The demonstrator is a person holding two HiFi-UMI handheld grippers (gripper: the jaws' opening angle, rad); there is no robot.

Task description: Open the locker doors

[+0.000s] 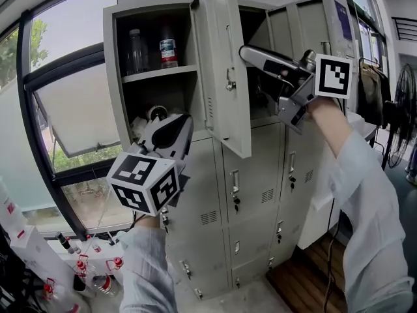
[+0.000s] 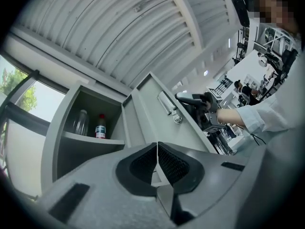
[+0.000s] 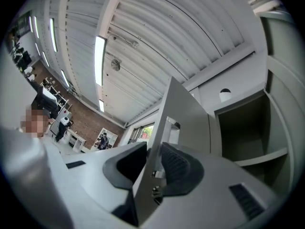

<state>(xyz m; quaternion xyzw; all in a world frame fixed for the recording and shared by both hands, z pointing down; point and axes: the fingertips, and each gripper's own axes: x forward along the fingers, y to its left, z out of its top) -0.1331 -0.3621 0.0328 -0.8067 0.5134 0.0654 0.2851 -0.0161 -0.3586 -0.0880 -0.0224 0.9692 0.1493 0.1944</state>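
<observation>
At lower left, the left gripper (image 1: 185, 124) is hovering before the open compartment (image 1: 163, 93), fingers pressed together on nothing. Right of it, the locker door (image 1: 221, 109) is standing upright, jutting out toward the camera, while the right gripper (image 1: 246, 52) is clamping its fingers on the door's free edge.

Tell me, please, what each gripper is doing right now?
Left gripper: closed, empty.
Right gripper: closed on the edge of the open locker door.

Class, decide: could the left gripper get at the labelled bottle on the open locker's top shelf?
Probably yes: the compartment stands open and nothing lies between the left gripper and the labelled bottle, though its shut jaws must open first.
</observation>
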